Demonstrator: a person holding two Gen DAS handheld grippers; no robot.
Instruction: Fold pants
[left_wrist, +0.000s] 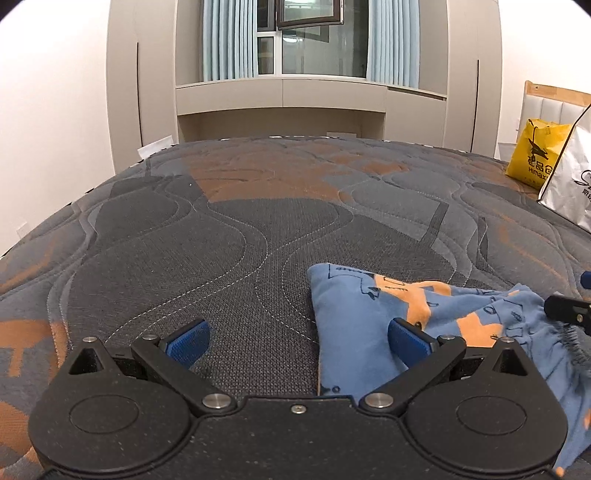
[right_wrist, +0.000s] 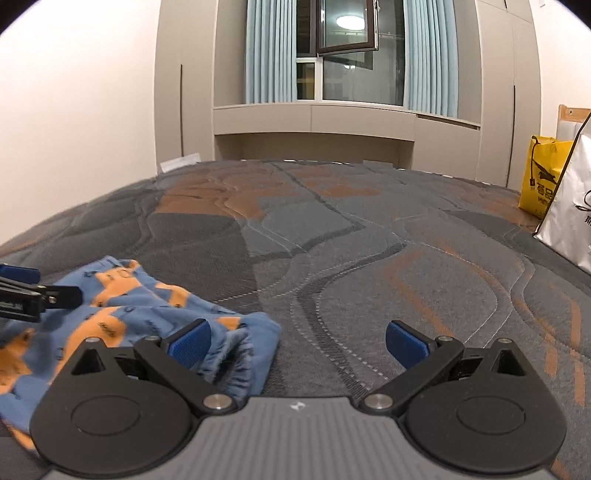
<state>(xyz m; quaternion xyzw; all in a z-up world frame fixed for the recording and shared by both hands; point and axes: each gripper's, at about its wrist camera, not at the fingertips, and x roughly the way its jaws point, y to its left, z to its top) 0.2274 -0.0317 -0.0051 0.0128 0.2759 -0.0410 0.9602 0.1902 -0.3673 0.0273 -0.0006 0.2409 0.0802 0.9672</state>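
The yellow paper bag (left_wrist: 535, 153) at the far right reads "HIMAX" in the left wrist view; the right wrist view cuts its print off. Both the left claw (left_wrist: 297, 341) and right claw (right_wrist: 297, 341) are released, the crumpled blue-and-orange printed pants (left_wrist: 373, 325) lying on the grey-and-orange quilted bed (left_wrist: 221, 236) between them.

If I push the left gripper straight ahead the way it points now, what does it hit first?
Probably only bare mattress. The left gripper is open, and the pants lie under its right finger, to the right of the centre line. Farther on the bed looks free up to the window wall, though depth is hard to judge.
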